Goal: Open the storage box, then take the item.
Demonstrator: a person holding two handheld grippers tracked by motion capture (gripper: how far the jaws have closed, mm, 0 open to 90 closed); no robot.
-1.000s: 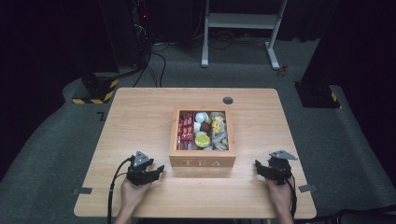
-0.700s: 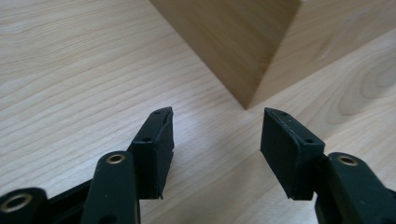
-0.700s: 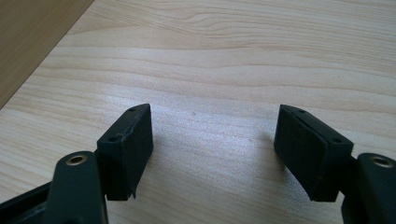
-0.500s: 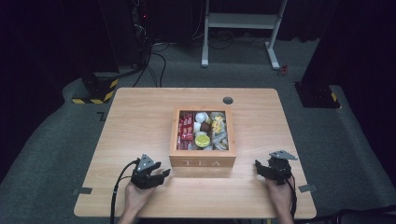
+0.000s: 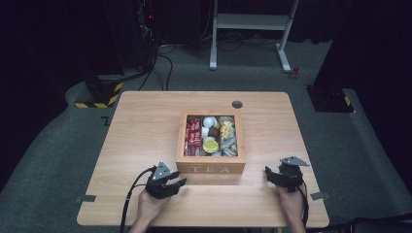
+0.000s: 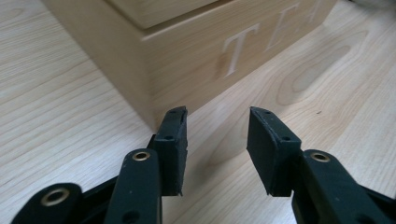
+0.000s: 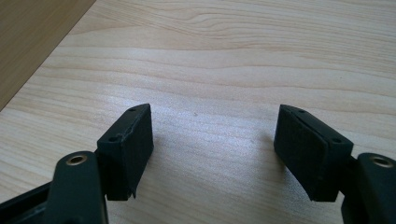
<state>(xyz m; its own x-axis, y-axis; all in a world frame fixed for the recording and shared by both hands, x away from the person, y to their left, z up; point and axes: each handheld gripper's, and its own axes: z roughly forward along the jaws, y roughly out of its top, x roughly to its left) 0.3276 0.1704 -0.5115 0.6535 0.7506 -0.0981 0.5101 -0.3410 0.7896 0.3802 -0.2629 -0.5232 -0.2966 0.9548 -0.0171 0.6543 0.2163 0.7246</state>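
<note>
A wooden box marked TEA stands open in the middle of the table, holding red packets, small pods and wrapped sachets. My left gripper lies low by the box's front left corner, pointing at it. In the left gripper view that corner of the box is just beyond my left gripper; its jaws have just been closing, with only bare table between them. My right gripper rests open near the box's front right. In the right gripper view, the right gripper frames wood grain, with the box's side at the upper left.
A round grey grommet sits in the tabletop behind the box. Beyond the table are a white metal frame, dark stands, cables and a yellow-and-black striped base. Cables trail from both grippers toward the front edge.
The left gripper has slid right, closer to the box's front left corner, and its jaws have narrowed. The right gripper has not moved.
</note>
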